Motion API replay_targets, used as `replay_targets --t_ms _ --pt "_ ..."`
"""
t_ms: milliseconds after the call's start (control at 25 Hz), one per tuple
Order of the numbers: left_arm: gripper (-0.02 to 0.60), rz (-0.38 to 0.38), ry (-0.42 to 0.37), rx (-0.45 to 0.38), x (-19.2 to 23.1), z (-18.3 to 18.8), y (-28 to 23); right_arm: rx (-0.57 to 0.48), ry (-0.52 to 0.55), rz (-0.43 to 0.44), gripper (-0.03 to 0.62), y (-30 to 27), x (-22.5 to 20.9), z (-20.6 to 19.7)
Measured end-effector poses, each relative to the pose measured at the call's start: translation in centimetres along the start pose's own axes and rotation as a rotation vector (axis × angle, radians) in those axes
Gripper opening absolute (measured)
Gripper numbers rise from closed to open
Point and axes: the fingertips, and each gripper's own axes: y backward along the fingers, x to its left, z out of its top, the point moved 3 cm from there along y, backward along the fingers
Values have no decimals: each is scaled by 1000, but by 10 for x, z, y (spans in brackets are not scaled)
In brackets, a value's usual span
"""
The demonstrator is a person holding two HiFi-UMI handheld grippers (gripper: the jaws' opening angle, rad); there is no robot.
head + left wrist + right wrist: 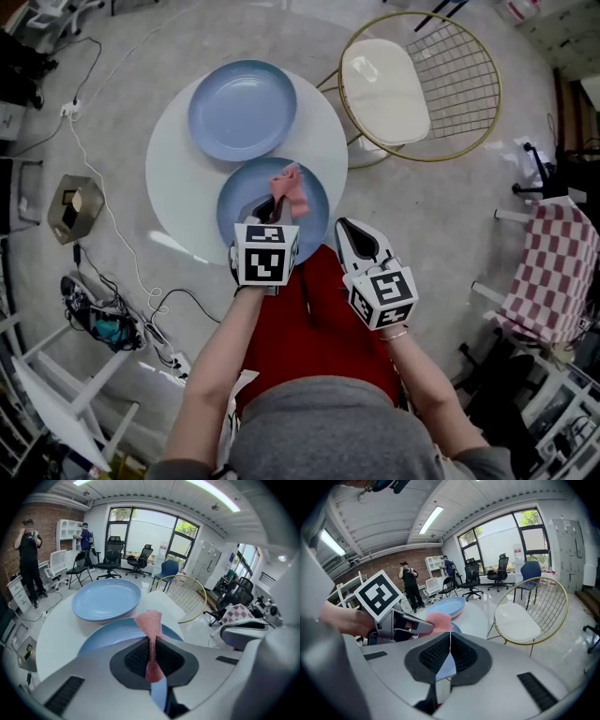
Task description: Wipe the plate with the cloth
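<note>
Two blue plates lie on a round white table [323, 131]. The near plate [246, 192] [105, 637] is at the table's front edge, and the far plate [242, 110] [105, 599] lies behind it. A pink cloth [292, 188] [150, 620] hangs bunched just above the near plate, pinched in my left gripper [268, 208] [152, 645], which is shut on it. My right gripper [352, 232] [449, 648] hovers to the right, off the table's edge, with jaws shut and nothing in them. In the right gripper view the left gripper [401, 626] and the cloth [438, 622] show to the left.
A gold wire chair [469, 84] with a cream cushion [382, 89] stands right of the table. Cables [103, 202] and a power strip lie on the floor at left. A checkered cloth [553, 272] hangs at right. Two people [28, 559] stand far off by office chairs.
</note>
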Motion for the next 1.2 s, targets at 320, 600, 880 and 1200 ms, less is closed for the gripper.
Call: replay_targets --t_ms 320,600,880,1200 --pt "29 -65 -112 81 -47 -5 -42 -7 -69 -85 30 24 -32 -16" --pt "29 -48 -108 176 -39 -31 -59 10 -76 -72 31 19 -34 -21" --pt "29 -24 -77 232 -19 -51 -51 40 -30 -2 29 -1 -17 -17" --pt "29 38 -23 277 13 -72 -31 64 45 103 30 -23 15 -7"
